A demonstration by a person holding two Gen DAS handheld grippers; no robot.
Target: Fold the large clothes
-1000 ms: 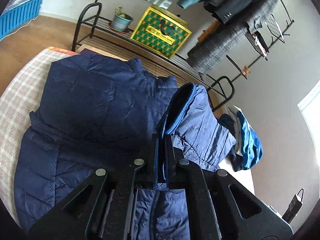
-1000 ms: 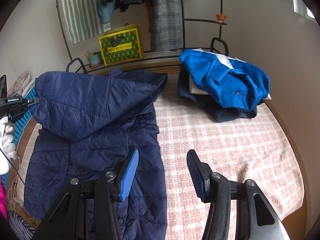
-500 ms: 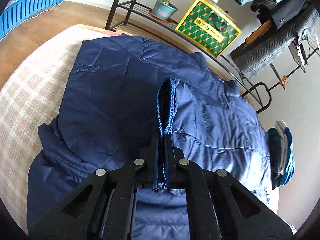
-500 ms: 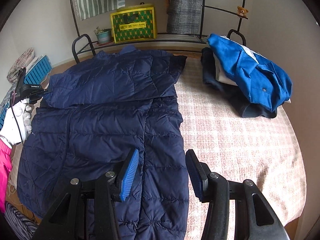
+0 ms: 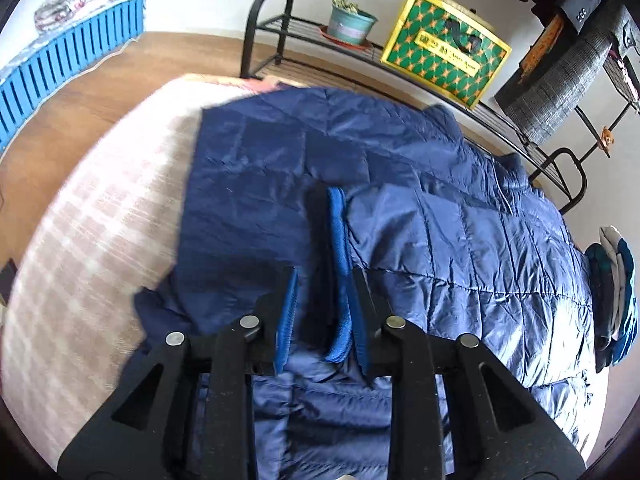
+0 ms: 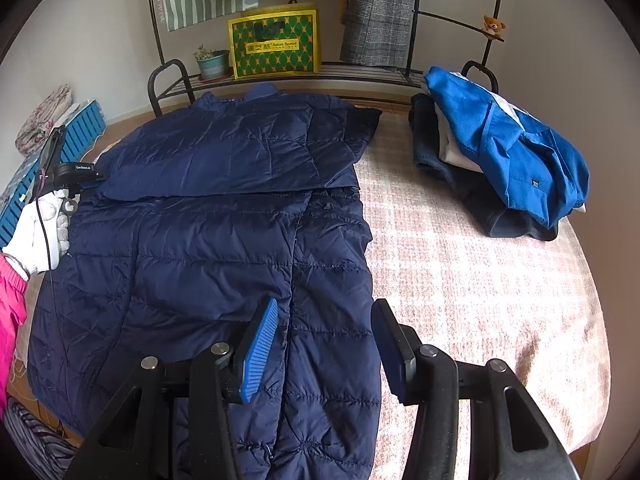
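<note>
At the left side of the bed a white-gloved hand held the left gripper; its jaws stood spread, with the sleeve cuff loose between them, resting against the right finger. The navy puffer jacket lay flat on the checked bedcover, one sleeve folded across its chest. The right gripper hung wide open over the jacket's hem. Further right sat a pile of blue clothes.

yellow-green bag | label partly legible: "Asian Sweet"
</note>
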